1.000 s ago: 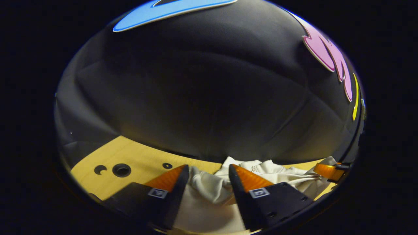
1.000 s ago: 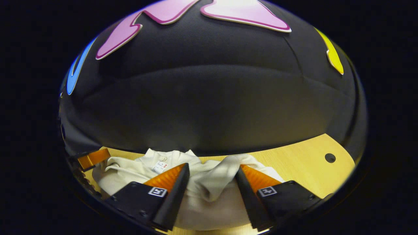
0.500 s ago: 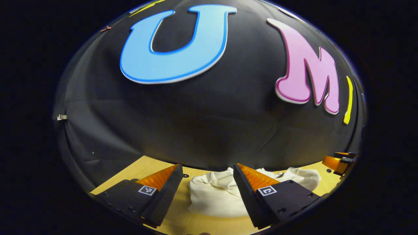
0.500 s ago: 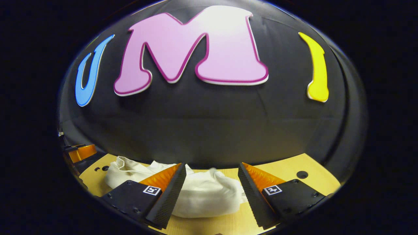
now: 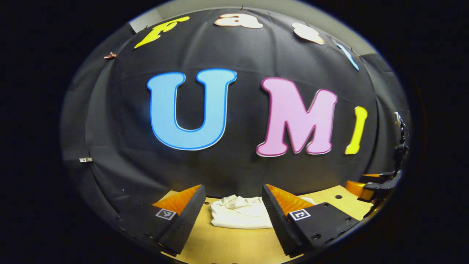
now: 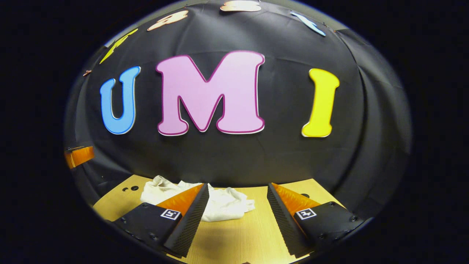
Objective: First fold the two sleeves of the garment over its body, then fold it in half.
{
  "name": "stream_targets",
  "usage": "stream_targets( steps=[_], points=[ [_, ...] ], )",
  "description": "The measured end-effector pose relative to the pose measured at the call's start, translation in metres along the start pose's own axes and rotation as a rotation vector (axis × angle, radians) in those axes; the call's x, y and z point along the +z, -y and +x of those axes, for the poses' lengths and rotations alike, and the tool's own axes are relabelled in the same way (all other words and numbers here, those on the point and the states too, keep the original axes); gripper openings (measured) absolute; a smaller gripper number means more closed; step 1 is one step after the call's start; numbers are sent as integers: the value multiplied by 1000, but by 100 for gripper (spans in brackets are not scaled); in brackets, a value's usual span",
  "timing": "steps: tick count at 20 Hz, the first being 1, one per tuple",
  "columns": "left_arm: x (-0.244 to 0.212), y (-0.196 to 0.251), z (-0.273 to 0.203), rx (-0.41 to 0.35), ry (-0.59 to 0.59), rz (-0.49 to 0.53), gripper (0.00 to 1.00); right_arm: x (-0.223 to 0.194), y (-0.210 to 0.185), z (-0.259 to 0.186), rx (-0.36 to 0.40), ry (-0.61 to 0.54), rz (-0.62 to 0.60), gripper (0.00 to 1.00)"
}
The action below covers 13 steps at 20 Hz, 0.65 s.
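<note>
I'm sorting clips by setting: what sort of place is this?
Most likely a staged recording booth, not a home: a black cloth wall hangs right behind a bare wooden table with drilled holes, and only a cream garment lies on it.

Black cloth wall point(image 5: 238, 172) is hanging behind a light wooden table point(image 6: 242, 234); small round holes point(image 6: 130, 189) are showing in the tabletop; a pale ceiling strip point(image 5: 256, 4) is showing above.
</note>
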<state>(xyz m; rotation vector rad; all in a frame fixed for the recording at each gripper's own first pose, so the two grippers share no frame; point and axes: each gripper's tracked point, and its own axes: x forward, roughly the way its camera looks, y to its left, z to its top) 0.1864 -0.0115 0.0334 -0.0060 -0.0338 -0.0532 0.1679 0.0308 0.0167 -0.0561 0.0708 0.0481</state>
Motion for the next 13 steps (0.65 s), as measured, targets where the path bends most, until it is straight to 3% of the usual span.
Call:
stream_targets(
  steps=[5,13],
  points=[
    [12,22,-102,-84,-6,-13,96,38,5,-99,-15,85,-18,97],
    [-12,23,-231,-87,-29,-30,96,14,0,-250,7,82,-93,97]
  ],
)
